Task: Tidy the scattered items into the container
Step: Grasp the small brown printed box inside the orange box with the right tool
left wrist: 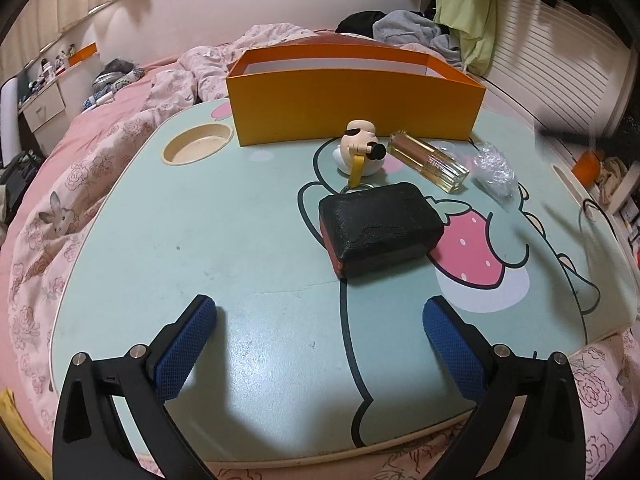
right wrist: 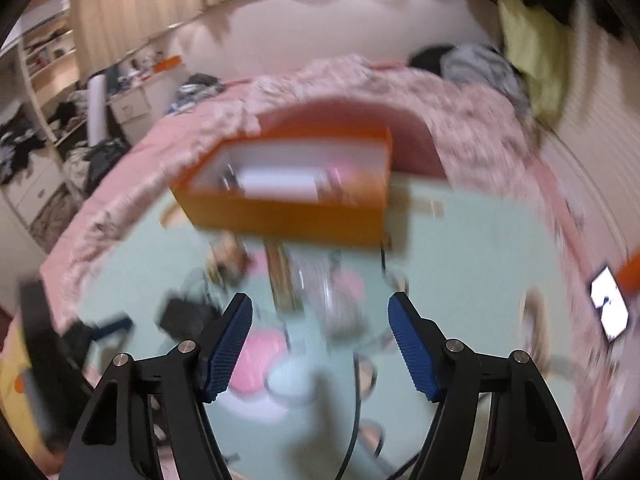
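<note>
Bedroom clutter is sitting all round, and a mint cartoon-print desk [left wrist: 168, 232] is lying over the pink bedding. Orange container [left wrist: 356, 112] is standing at the far edge of the desk; every place below is given from it. Black block [left wrist: 380, 228] is lying on the near side of the container, well apart from it, long axis running roughly across my view. My left gripper [left wrist: 320, 336] is hovering nearer still, jaws spread wide apart and holding nothing; the block is lying ahead and slightly right of the gap, so I am judging left the nearer hand for it. Just in front of the container, a small duck figure [left wrist: 356, 148] with a yellow strap, a clear bottle [left wrist: 428, 162] lying slanted, and crinkled plastic wrap [left wrist: 494, 170] are waiting.

My right gripper [right wrist: 320, 340] is looking down at the container from higher up, jaws apart, nothing between them. That view is smearing badly: something white is sitting inside the container, but I cannot tell what. From the left view the container's inside is hidden by its front wall.
</note>
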Demonstrator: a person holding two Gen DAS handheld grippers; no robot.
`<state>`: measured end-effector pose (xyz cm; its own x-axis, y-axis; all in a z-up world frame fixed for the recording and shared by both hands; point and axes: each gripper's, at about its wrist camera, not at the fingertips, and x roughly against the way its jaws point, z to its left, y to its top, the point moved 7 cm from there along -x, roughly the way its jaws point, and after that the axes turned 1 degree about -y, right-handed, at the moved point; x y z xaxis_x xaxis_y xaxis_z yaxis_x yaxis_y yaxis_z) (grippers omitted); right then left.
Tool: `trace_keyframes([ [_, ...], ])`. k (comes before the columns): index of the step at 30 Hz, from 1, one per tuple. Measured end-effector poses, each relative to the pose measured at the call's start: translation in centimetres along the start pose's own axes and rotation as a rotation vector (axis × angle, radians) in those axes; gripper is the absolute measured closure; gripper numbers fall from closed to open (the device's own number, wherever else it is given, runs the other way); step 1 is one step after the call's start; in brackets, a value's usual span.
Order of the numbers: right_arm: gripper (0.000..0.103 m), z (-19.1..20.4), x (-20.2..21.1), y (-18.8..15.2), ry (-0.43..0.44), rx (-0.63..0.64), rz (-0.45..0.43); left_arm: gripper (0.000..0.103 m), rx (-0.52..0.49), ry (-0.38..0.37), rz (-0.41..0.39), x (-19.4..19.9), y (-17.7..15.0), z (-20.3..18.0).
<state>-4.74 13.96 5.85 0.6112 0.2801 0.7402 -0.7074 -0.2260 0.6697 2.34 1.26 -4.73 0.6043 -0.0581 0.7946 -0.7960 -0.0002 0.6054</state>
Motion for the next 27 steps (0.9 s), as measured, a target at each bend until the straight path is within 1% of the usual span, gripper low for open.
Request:
trace_keyframes([
  [1,0.032,-0.4,-0.3,1.9,-0.006,0.024,0.010,0.000,0.000,0.000,0.000,0.0,0.0,0.0],
  [2,0.032,-0.6,-1.2,3.6,-0.011,0.050,0.040,0.000,0.001,0.000,-0.001,0.0,0.0,0.0],
  [3,0.033,-0.6,-2.7,5.4,-0.017,0.084,0.095,0.000,0.001,0.000,-0.001,0.0,0.0,0.0],
  [5,0.042,-0.2,-5.8,7.4,-0.033,0.159,0.194,0.000,0.000,-0.001,-0.002,0.0,0.0,0.0],
  [7,0.060,-0.1,-8.9,8.2,-0.077,0.234,0.277,0.000,0.000,-0.002,-0.002,0.0,0.0,0.0],
  [8,0.063,-0.1,-10.5,8.4,-0.115,0.270,0.320,0.000,0.000,-0.003,-0.002,0.1,0.0,0.0],
  [9,0.066,-0.2,-11.7,8.5,-0.136,0.294,0.359,0.000,0.000,-0.003,-0.002,0.1,0.0,0.0],
  [13,0.067,0.2,-15.0,6.9,-0.122,0.333,0.491,0.000,0.001,-0.004,-0.003,0.1,0.0,0.1],
  [15,0.068,0.0,-16.1,6.0,-0.152,0.353,0.529,0.000,0.001,-0.004,-0.004,0.1,-0.1,0.1],
  [16,0.070,-0.2,-16.5,5.8,-0.167,0.348,0.538,0.000,0.001,-0.004,-0.004,0.1,-0.1,0.1],
  [17,0.075,-0.5,-16.8,5.7,-0.157,0.322,0.547,0.000,0.002,-0.003,-0.004,0.1,-0.1,0.1],
  [18,0.084,-0.6,-17.0,5.4,-0.131,0.288,0.568,0.000,0.002,-0.003,-0.004,0.1,-0.1,0.1],
  [19,0.084,-0.7,-17.2,5.3,-0.109,0.262,0.583,0.000,0.002,-0.003,-0.004,0.1,-0.1,0.1],
  [21,0.085,-1.1,-17.2,5.3,-0.105,0.236,0.572,0.000,0.002,-0.004,-0.005,0.1,-0.1,0.1],
  [23,0.085,-1.5,-16.7,5.5,-0.090,0.178,0.534,0.000,0.002,-0.005,-0.006,0.2,-0.1,0.0],
  [24,0.085,-1.7,-16.2,5.9,-0.078,0.149,0.497,0.000,0.002,-0.005,-0.005,0.2,-0.1,0.0],
  [27,0.085,-1.8,-13.0,8.1,-0.024,0.068,0.317,0.000,0.000,-0.006,-0.005,0.2,-0.1,-0.1],
])
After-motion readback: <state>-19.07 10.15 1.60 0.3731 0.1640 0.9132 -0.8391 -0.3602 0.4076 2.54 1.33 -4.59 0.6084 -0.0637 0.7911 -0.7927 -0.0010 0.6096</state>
